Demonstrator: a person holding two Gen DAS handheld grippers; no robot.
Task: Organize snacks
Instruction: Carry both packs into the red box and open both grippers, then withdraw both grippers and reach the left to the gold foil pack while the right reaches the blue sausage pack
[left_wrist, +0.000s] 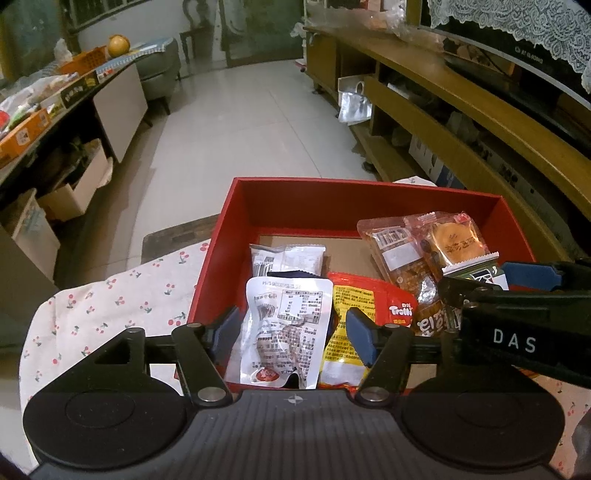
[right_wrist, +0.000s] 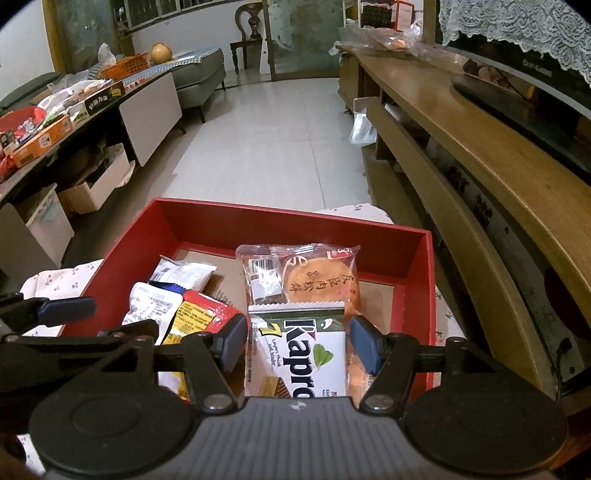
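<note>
Over the red box (left_wrist: 207, 273), left gripper (left_wrist: 291, 332) and right gripper (right_wrist: 298, 341) gape wide, holding nothing.

"Trolli" in white on the red-and-yellow packet (left_wrist: 369, 314) inside the red box (left_wrist: 295, 199). "DAS" in white letters on the black right gripper body (left_wrist: 517, 339). "Kapro", cut off, plus a yellow "7", on the white-and-green wafer pack (right_wrist: 299, 354). Chinese characters on the round pastry wrapper (right_wrist: 317, 284) and Korean lettering on an orange packet (left_wrist: 436, 321), neither legible. Barcodes too small.
</note>
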